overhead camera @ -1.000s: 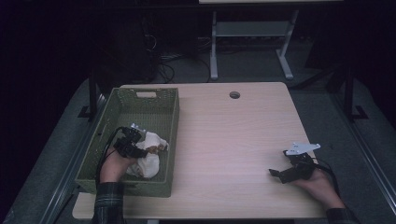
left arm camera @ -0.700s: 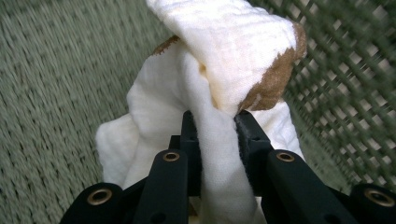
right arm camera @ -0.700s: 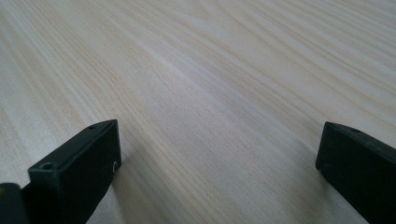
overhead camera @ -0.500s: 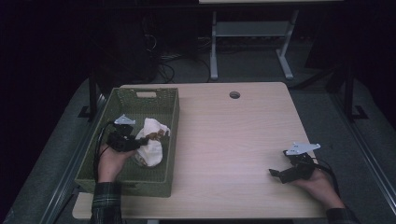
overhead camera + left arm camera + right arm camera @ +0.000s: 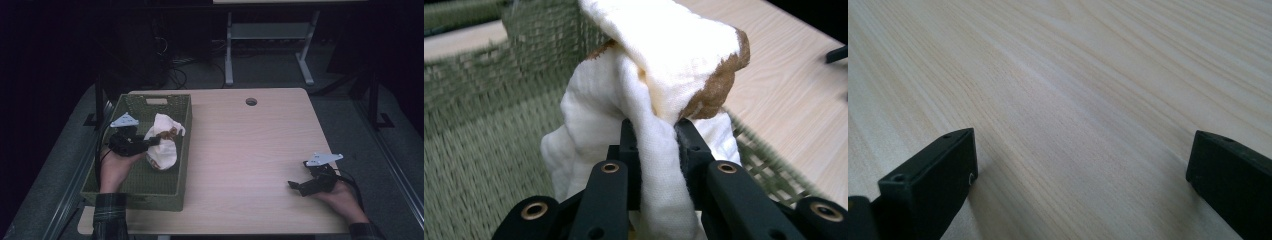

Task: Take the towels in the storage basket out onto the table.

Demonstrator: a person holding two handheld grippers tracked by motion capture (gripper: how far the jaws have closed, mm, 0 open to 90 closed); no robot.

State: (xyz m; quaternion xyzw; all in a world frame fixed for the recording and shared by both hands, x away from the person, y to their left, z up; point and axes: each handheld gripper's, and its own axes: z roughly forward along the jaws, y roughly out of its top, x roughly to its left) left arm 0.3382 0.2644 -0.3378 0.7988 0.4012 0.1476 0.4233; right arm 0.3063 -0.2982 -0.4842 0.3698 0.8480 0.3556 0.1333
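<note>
left claw (image 5: 656, 137) pinches a white cloth (image 5: 162, 145) with brown stains over the green basket (image 5: 150, 192); right claw (image 5: 1080, 165) gapes wide, empty, low over the tabletop (image 5: 250, 150).

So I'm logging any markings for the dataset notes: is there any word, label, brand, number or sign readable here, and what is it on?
None can be read.
The white cloth clamped in the left gripper has brown patches, no print.
The green basket, the wooden table and the right gripper carry no visible lettering.

Dark room, grey floor (image 5: 280, 70) – metal stand (image 5: 267, 47)
</note>
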